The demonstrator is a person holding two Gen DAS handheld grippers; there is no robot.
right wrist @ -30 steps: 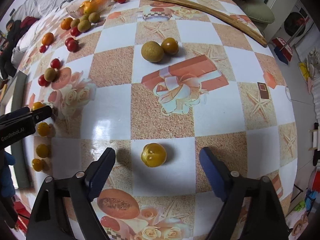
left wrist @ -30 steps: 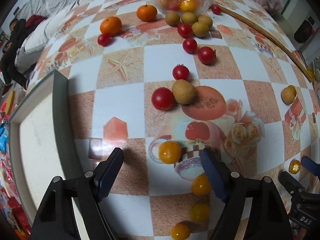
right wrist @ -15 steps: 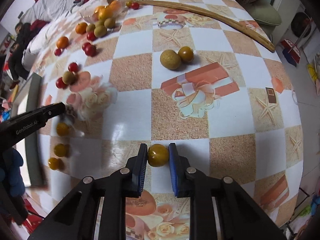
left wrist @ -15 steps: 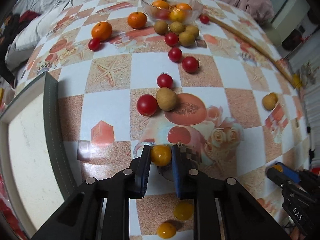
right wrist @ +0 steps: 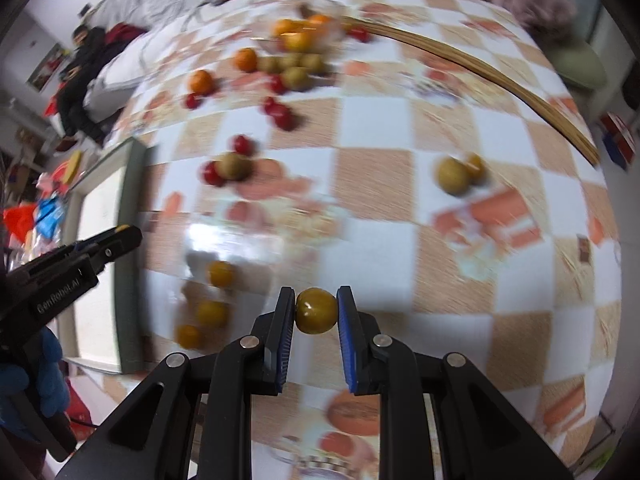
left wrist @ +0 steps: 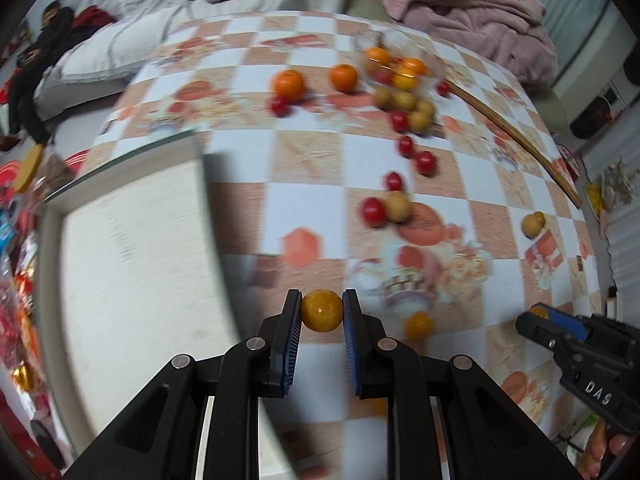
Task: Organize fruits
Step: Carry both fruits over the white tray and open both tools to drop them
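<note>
My left gripper (left wrist: 322, 314) is shut on a yellow tomato (left wrist: 321, 316) and holds it above the table, near the right edge of a pale tray (left wrist: 132, 264). My right gripper (right wrist: 316, 310) is shut on a second yellow tomato (right wrist: 316, 316), lifted over the checkered table (right wrist: 400, 200). Several yellow tomatoes (right wrist: 208, 312) lie on the table at the left of the right wrist view. Red tomatoes (left wrist: 416, 156), brown fruits (left wrist: 398, 206) and oranges (left wrist: 289, 85) lie scattered towards a glass bowl (left wrist: 396, 66) at the far side.
A curved wooden stick (right wrist: 480, 76) lies along the table's far right edge. A brown fruit with a small yellow one (right wrist: 454, 176) sits at the right. Bedding and a pink blanket (left wrist: 460, 8) lie beyond the table. Both views are motion-blurred.
Both grippers closed on their yellow tomatoes and have lifted them off the table. The left gripper has swung left towards the tray.
</note>
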